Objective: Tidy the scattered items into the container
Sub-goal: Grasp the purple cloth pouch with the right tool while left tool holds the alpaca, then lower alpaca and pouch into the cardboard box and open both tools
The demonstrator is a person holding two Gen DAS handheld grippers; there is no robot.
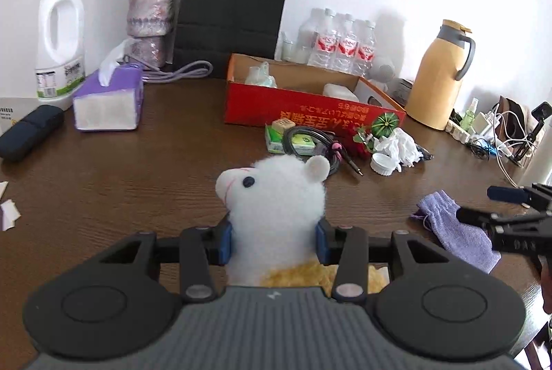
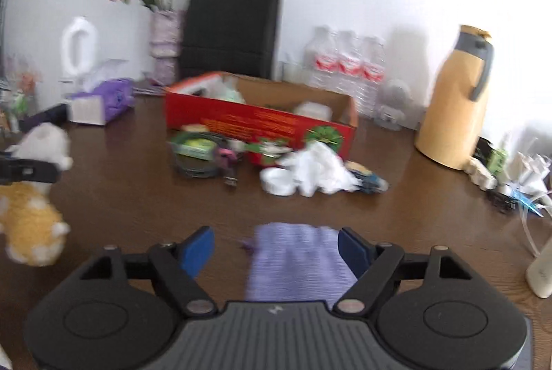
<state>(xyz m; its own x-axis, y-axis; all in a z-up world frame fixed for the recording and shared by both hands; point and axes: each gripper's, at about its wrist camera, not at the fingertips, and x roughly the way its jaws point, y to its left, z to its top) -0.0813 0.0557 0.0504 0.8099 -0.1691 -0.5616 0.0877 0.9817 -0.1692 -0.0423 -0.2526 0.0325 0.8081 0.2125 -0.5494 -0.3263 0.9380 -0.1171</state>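
A white and yellow plush alpaca (image 1: 276,197) stands between the blue pads of my left gripper (image 1: 273,240), which is shut on its neck above the brown table. Behind it sits the open red cardboard box (image 1: 310,108) holding a few items. The right wrist view is blurred. There my right gripper (image 2: 277,249) is open, its pads either side of a flat lilac pouch (image 2: 296,266) without touching it. The pouch (image 1: 448,225) and the right gripper (image 1: 490,206) also show at the right edge of the left wrist view. A cable coil (image 1: 310,142), a white cap (image 1: 381,163) and crumpled white plastic (image 1: 400,144) lie in front of the box.
Along the wall stand a white jug (image 1: 60,42), a flower vase (image 1: 150,21), a black paper bag (image 1: 231,15), water bottles (image 1: 341,42) and a yellow thermos (image 1: 438,77). A purple tissue pack (image 1: 107,101) and a dark case (image 1: 27,132) lie left; chargers and cables (image 1: 500,132) clutter the right.
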